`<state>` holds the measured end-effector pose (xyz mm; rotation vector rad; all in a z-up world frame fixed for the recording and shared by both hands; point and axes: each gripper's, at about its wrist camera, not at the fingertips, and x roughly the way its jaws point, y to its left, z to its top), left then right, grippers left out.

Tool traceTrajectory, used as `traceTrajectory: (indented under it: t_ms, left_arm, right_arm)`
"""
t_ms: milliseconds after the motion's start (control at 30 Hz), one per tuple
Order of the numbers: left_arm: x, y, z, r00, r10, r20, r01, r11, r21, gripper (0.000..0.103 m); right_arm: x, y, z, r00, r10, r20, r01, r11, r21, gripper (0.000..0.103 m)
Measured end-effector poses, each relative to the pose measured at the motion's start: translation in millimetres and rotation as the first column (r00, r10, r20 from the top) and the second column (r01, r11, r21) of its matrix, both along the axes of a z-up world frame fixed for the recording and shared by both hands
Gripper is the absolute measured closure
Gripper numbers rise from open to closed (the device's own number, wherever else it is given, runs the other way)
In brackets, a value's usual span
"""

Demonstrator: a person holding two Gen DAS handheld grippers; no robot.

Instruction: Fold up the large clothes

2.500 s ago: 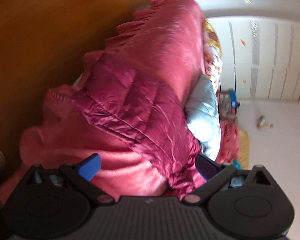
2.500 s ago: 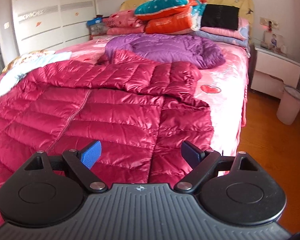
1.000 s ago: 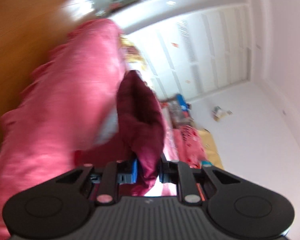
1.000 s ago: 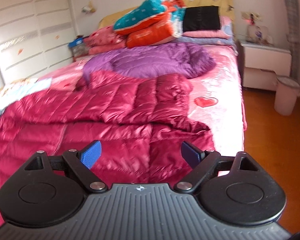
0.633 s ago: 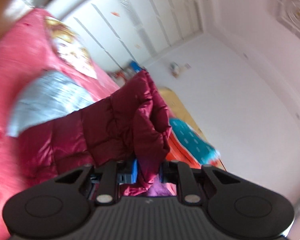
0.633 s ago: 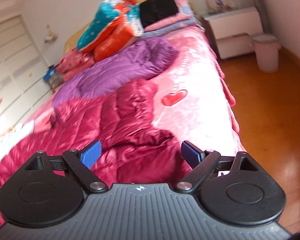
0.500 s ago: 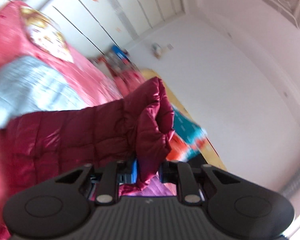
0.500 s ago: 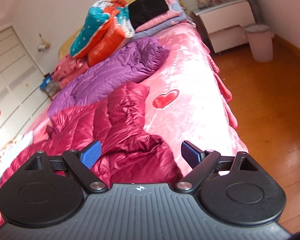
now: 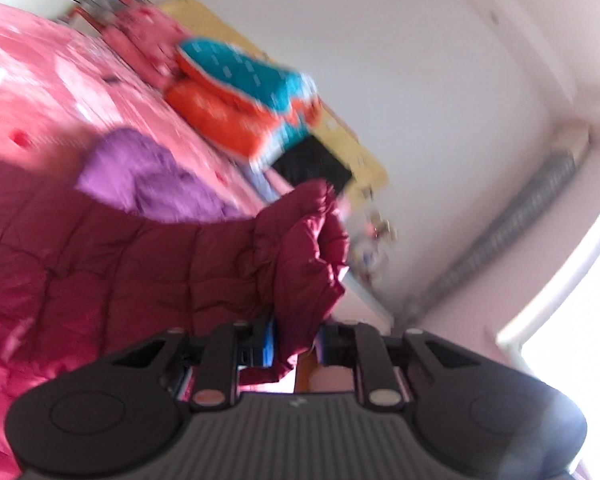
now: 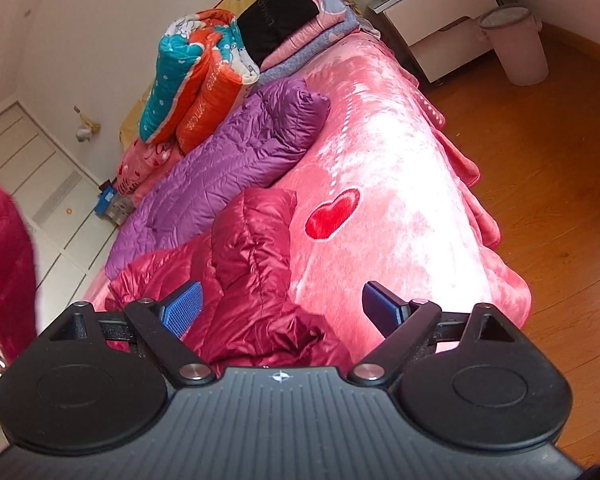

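A purple down coat (image 10: 236, 164) lies on the pink heart-print bedspread (image 10: 400, 184) below a stack of folded quilts (image 10: 204, 76), while a white nightstand (image 10: 440, 20) and a pink bin (image 10: 516, 46) stand on the wooden floor (image 10: 552, 168)

Glossy quilted jacket (image 10: 256, 280) — plush bedspread (image 10: 400, 184)

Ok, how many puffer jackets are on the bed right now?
2. The maroon jacket lies nearest, one end pinched in the left gripper; the purple jacket lies beyond it, toward the pillows. Others may be hidden.
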<state>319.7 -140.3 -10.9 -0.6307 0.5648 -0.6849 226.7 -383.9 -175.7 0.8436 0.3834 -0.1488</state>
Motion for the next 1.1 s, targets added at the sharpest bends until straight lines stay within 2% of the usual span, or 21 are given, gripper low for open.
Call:
traceTrajectory:
  t_ms: [133, 233, 367, 433, 500, 533, 567, 600, 667, 700, 833, 900, 1000, 1100]
  left_arm:
    - [13, -36, -42, 0.995, -0.085, -0.048, 0.089, 0.994, 0.07, 0.086]
    - [17, -45, -80, 0.99, -0.11, -0.085, 0.121, 0.984, 0.134, 0.086]
    - [21, -52, -111, 0.985, -0.109, -0.132, 0.135, 0.969, 0.207, 0.086]
    - [19, -49, -118, 0.985, -0.098, -0.139, 0.129, 0.963, 0.238, 0.084]
    - [19, -48, -122, 0.986, -0.097, -0.138, 0.13, 0.957, 0.26, 0.077]
    - [17, -46, -119, 0.986, -0.102, -0.133, 0.134, 0.955, 0.263, 0.069]
    - [18, -46, -118, 0.986, -0.108, -0.126, 0.138, 0.955, 0.263, 0.056]
    - [19, -44, -116, 0.987, -0.118, -0.113, 0.145, 0.953, 0.266, 0.051]
    - [10, -39, -107, 0.988, -0.139, -0.07, 0.154, 0.942, 0.298, 0.03]
    - [4, -37, -102, 0.988, -0.149, -0.045, 0.155, 0.935, 0.32, 0.026]
    - [-22, -16, -88, 0.986, -0.166, 0.028, 0.142, 0.91, 0.39, 0.023]
    - [-34, 1, -85, 0.987, -0.156, 0.029, 0.13, 0.902, 0.411, 0.023]
    - [-42, 35, -89, 0.996, -0.089, 0.009, 0.075, 0.886, 0.457, 0.023]
    - [-36, 74, -100, 0.999, 0.022, -0.029, -0.005, 0.868, 0.497, 0.023]
  right_arm:
    - [5, -16, -6, 0.999, -0.029, 0.018, 0.028, 0.998, 0.063, 0.0]
    - [8, -30, -11, 0.998, -0.059, 0.025, 0.057, 0.994, 0.095, 0.0]
    - [11, -45, -17, 0.997, -0.078, 0.024, 0.074, 0.988, 0.134, 0.0]
    - [13, -47, -17, 0.997, -0.073, 0.029, 0.068, 0.987, 0.142, 0.0]
    - [17, -45, -17, 0.998, -0.056, 0.035, 0.05, 0.989, 0.14, 0.0]
    - [19, -43, -16, 0.998, -0.041, 0.042, 0.035, 0.99, 0.139, 0.0]
    - [21, -40, -14, 0.999, -0.022, 0.05, 0.015, 0.99, 0.138, 0.0]
    - [23, -37, -13, 0.998, 0.001, 0.062, -0.009, 0.99, 0.141, 0.0]
    - [26, -31, -11, 0.995, 0.044, 0.09, -0.057, 0.988, 0.143, 0.0]
    - [29, -28, -9, 0.993, 0.065, 0.099, -0.078, 0.987, 0.138, 0.0]
    - [32, -13, 1, 0.98, 0.151, 0.131, -0.162, 0.984, 0.074, 0.0]
    - [33, -2, 7, 0.972, 0.192, 0.133, -0.196, 0.98, 0.019, 0.0]
    - [37, 15, 13, 0.963, 0.242, 0.12, -0.237, 0.97, -0.059, 0.0]
    - [41, 30, 17, 0.96, 0.262, 0.095, -0.249, 0.96, -0.131, 0.0]
